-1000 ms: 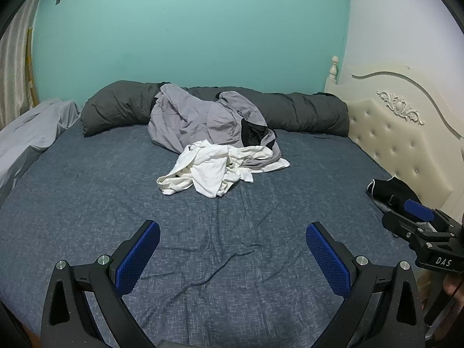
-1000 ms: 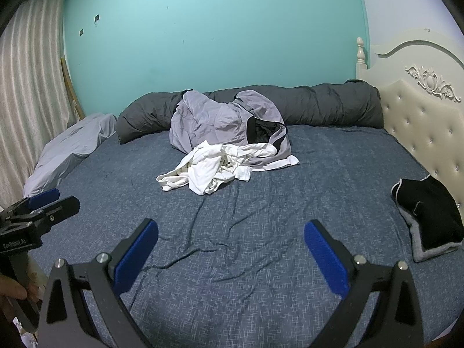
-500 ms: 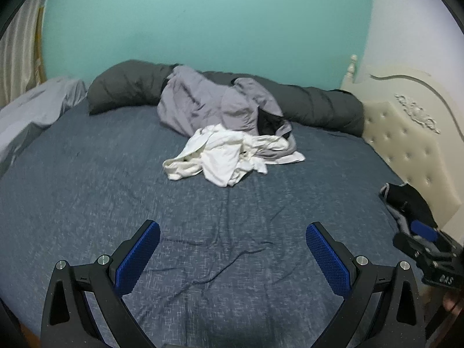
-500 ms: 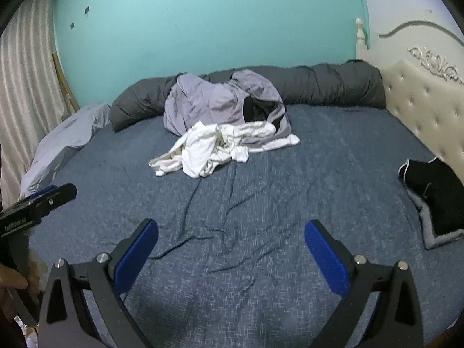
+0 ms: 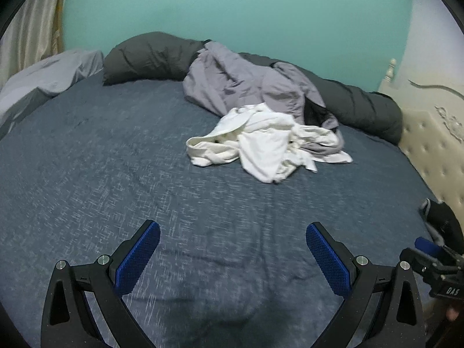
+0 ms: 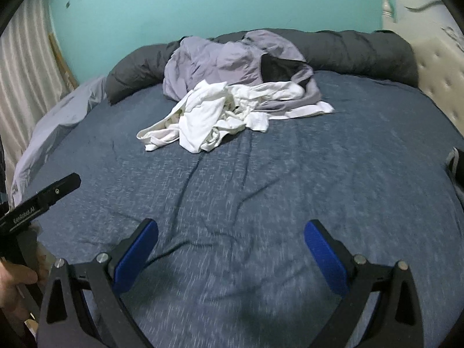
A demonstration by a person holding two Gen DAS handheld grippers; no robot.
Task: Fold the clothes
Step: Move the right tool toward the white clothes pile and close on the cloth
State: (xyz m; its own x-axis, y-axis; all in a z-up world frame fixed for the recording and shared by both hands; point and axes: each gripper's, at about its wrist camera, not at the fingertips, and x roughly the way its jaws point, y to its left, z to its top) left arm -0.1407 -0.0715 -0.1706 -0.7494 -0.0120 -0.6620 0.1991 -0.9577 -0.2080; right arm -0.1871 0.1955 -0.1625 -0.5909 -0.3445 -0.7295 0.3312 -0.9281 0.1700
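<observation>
Teal wall behind a bed [image 5: 87, 174] with a blue-grey sheet. Left tool [image 5: 232, 249] and right tool [image 6: 230, 245] both spread wide, empty, over bare sheet at the near edge. White garment [image 5: 261, 142] crumpled mid-bed, touching the grey clothes pile [image 5: 237, 87] behind it, against a dark rolled duvet [image 5: 150, 58]. Left view shows more of the black garment [image 5: 443, 220] by the headboard [image 5: 429, 145]; right view shows only its edge, plus a curtain [image 6: 26, 72]. Open sheet between tools and pile.

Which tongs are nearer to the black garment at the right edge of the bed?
Right. The right tongs hang just in front of the black garment. The left tongs are further to its left, over bare sheet. Both are open and empty.
</observation>
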